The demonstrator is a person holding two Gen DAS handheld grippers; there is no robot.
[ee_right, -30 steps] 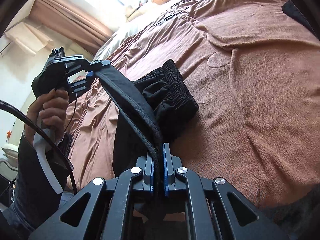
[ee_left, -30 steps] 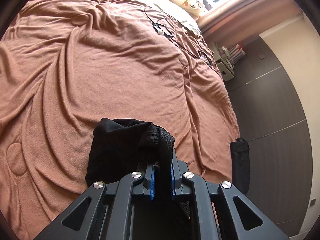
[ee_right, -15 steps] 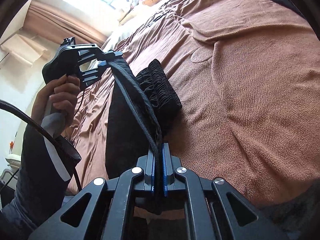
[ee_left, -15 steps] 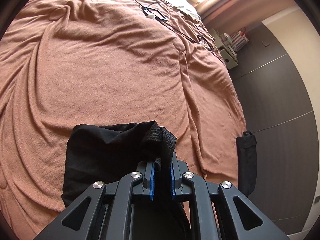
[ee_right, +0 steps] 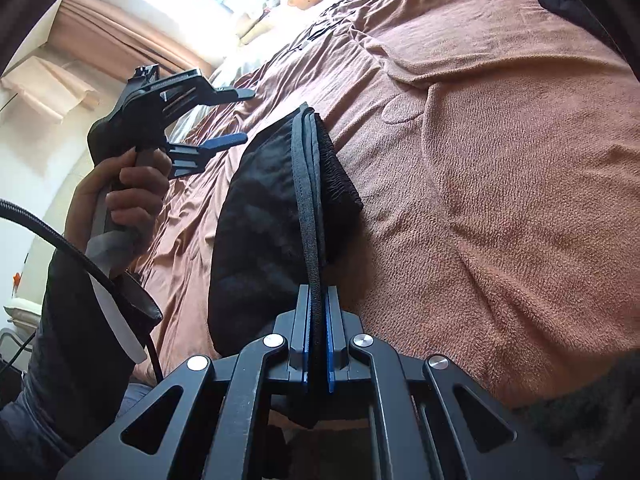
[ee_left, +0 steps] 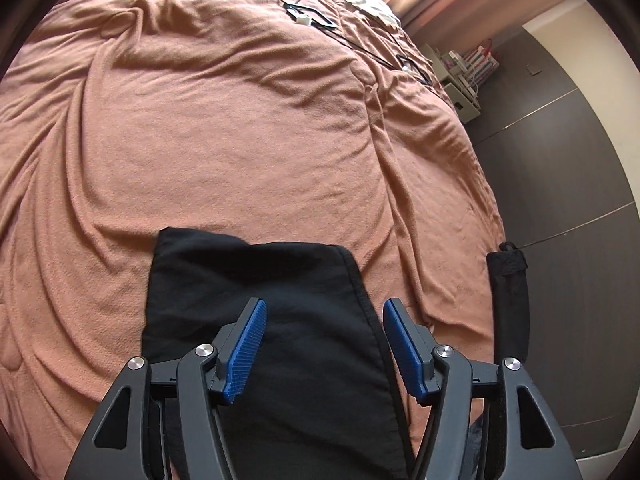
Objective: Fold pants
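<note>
The black pants [ee_left: 256, 280] lie folded on the brown bedspread near the bed's near edge. My left gripper [ee_left: 324, 312] hovers just above them with its jaws opening; the cloth lies below the blue pads, untouched by them. In the right wrist view the left gripper [ee_right: 244, 116] stands to the left of the pants [ee_right: 260, 216], fingers apart, held by a hand. My right gripper [ee_right: 318, 292] is shut on a hem edge of the pants, which runs taut from the pads up to the folded stack.
The brown bedspread [ee_left: 200, 128] spreads wrinkled around the pants. Black cables and a small white plug [ee_left: 304, 20] lie near the far end. A dark pouch [ee_left: 508, 300] hangs at the bed's right edge beside dark floor. Pillows and curtains are at the far end.
The left gripper let go of the hem it held and its jaws have spread. The released layer has dropped flat onto the folded pants. The right gripper kept its grip.
</note>
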